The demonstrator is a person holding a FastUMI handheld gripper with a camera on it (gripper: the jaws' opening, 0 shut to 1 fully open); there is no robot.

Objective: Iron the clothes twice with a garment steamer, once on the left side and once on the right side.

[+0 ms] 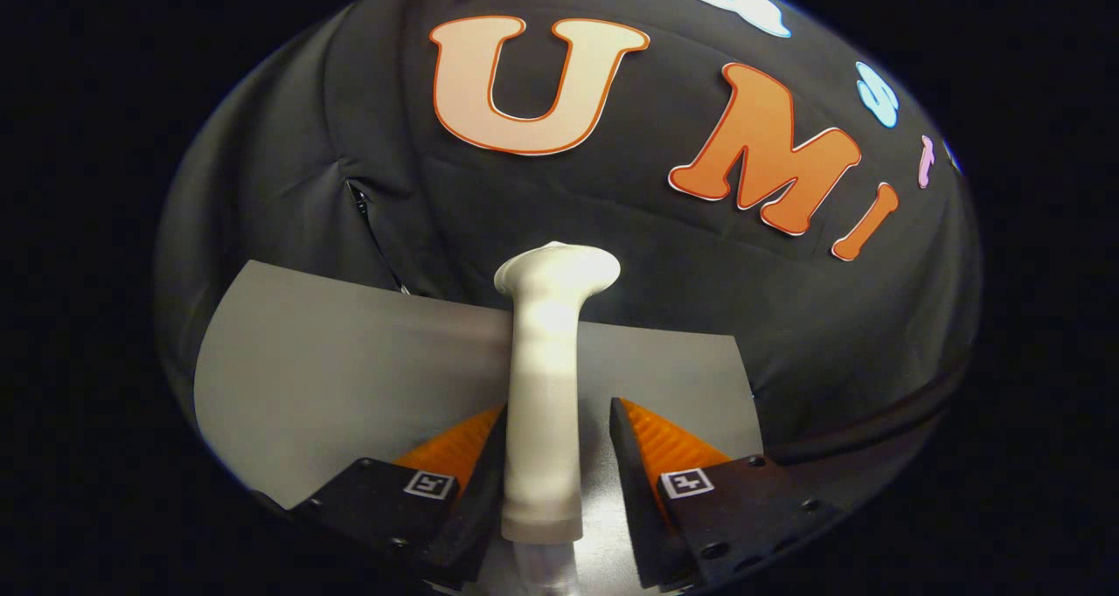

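The white steamer (544,386) stands upright on the grey table (332,377), its handle between the two fingers. The gripper (556,434) is apart: one finger lies against the handle, the other stands clear with a visible gap.

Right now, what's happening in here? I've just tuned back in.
The hand-held tongs sit around the handle of a white garment steamer, which stands upright between the fingers. The left finger looks to be against the handle; the right one shows a small gap, so a firm grip isn't certain. The steamer's head points toward the black cloth wall, above a grey tabletop.
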